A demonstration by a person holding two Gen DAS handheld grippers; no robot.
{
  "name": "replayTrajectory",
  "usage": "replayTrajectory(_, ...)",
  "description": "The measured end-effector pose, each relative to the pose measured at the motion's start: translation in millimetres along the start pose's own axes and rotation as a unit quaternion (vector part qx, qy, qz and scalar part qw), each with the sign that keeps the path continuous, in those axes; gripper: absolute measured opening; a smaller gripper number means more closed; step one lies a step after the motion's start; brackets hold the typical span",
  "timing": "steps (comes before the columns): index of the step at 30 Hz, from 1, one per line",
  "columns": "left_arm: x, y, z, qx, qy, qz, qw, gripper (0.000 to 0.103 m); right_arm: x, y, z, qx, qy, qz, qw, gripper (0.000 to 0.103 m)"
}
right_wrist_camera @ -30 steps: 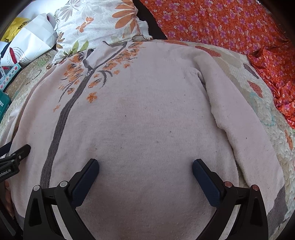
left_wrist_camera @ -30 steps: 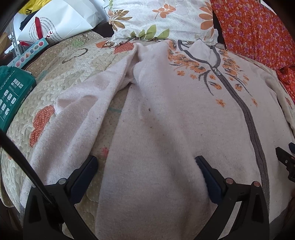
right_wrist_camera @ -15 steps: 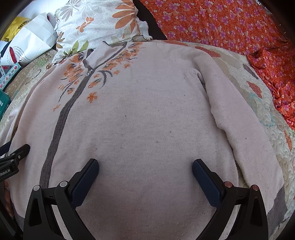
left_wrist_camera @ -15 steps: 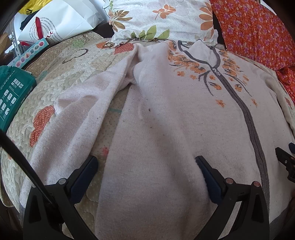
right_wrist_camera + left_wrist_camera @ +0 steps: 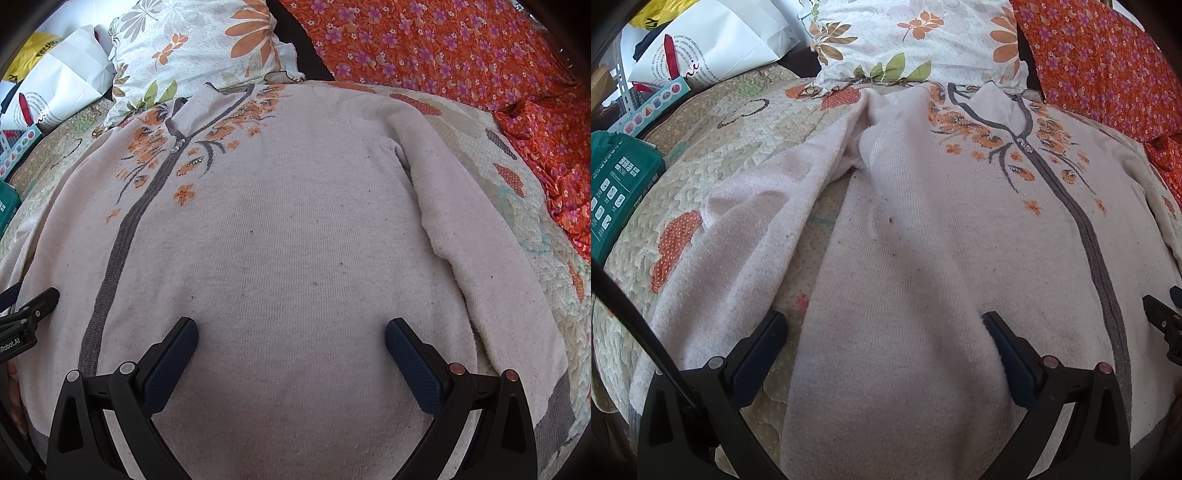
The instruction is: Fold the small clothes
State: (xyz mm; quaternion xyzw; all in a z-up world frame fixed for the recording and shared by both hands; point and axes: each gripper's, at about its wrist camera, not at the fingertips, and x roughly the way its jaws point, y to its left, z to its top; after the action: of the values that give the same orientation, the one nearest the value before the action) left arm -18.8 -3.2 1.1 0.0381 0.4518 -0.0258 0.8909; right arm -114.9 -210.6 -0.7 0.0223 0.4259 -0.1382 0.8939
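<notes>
**Pale knit cardigan spread flat on a quilted bed, both grippers poised above its hem**

Nearest the cameras, the left gripper and the right gripper each hover with fingers wide apart and empty, navy ribbed pads facing inward over the lower body of the cardigan. Compared with the views a second and half a second earlier, almost nothing has shifted: both tools sit in the same place and the garment has not moved, which suggests a pause before the first fold rather than a fold under way. The cardigan lies face up and smoothed, a soft, finely ribbed pinkish-cream knit with slight pilling and dark specks. A grey placket runs up its centre. One sleeve lies down the left side, rumpled near the shoulder; the other sleeve lies straight along the right edge. Further up, orange embroidered flowers with small beads flank the zip pull. Beneath is a stitched quilt with orange patches. Beyond lie a floral pillow, an orange flowered cloth and a white paper bag
</notes>
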Motion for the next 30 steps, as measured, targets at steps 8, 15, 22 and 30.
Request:
replayTrajectory(8,0.7,-0.7,-0.6,0.000,-0.002,0.001,1.0000,0.103,0.5,-0.8,0.5,-0.001,-0.001,-0.001,1.000,0.103)
replayTrajectory(15,0.3,-0.5,-1.8,0.000,-0.002,0.001,1.0000,0.103,0.5,-0.4,0.5,-0.001,-0.001,-0.001,1.000,0.103)
replayTrajectory(22,0.9,-0.6,-1.4,0.000,-0.002,0.001,1.0000,0.103,0.6,-0.2,0.6,-0.001,-0.001,-0.001,1.000,0.103)
replayTrajectory(30,0.7,-0.5,-2.7,0.000,-0.002,0.001,1.0000,0.103,0.6,0.6,0.1,-0.001,-0.001,-0.001,1.000,0.103)
